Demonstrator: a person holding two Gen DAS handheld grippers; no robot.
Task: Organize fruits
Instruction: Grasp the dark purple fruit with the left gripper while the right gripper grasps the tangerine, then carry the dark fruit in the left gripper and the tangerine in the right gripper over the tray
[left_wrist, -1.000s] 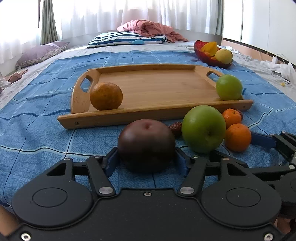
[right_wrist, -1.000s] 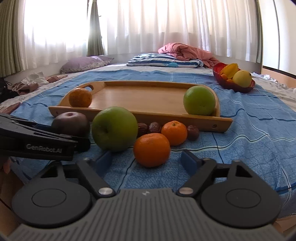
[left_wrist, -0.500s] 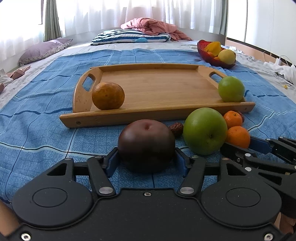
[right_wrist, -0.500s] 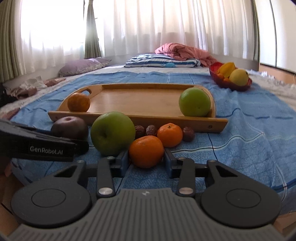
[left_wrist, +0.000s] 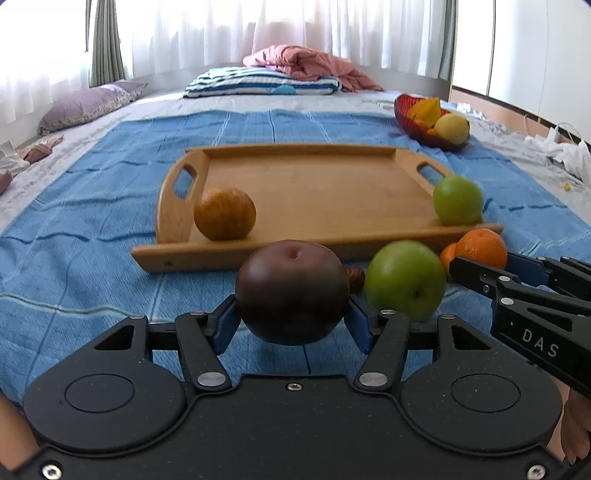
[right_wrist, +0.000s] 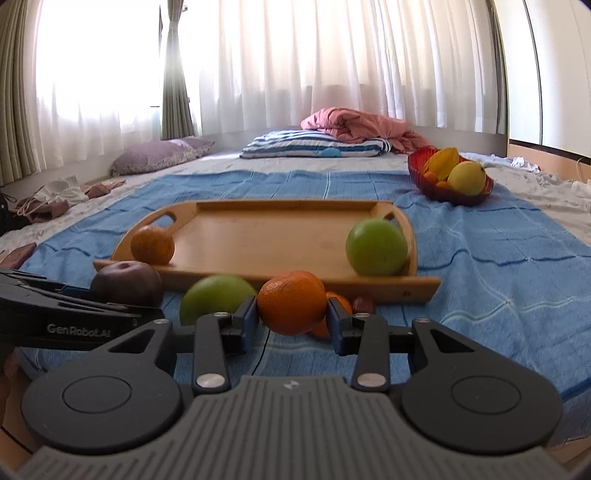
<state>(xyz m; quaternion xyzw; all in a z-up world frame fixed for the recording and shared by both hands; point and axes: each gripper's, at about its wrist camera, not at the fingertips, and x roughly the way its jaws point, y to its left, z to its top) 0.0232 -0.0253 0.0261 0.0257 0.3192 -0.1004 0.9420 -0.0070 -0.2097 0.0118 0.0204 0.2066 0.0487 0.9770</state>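
White curtains (right_wrist: 295, 66) are seen at the back of the room, with bright light coming through. A bed is covered by a blue blanket (left_wrist: 92, 184), and a wooden tray (left_wrist: 314, 192) is laid flat on it. Two fruits are kept in the tray: a brown-orange fruit (left_wrist: 224, 213) in the near left corner and a small green apple (left_wrist: 458, 199) in the near right corner.

A dark plum (left_wrist: 291, 291) is gripped by the left gripper (left_wrist: 291, 325). The jaws are closed on both sides of it, and it is held just in front of the tray's near edge, a bit above the blanket. An orange (right_wrist: 291, 302) is gripped by the right gripper (right_wrist: 291, 321) in the same way, with the blue pads (right_wrist: 249, 319) pressed on its sides. It is held near the tray's front edge too.

A big green apple (left_wrist: 406, 278) is left on the blanket between the two grippers. A second orange (right_wrist: 338, 302) is partly hidden behind the held one. A small brown fruit (right_wrist: 364, 304) is seen beside it, close to the tray.

Farther back on the right, a red bowl (right_wrist: 436, 188) with yellow fruit is set on the blanket. A striped pillow (right_wrist: 314, 147), a pink quilt (right_wrist: 354, 123) and a purple pillow (right_wrist: 159, 155) are seen near the curtains.
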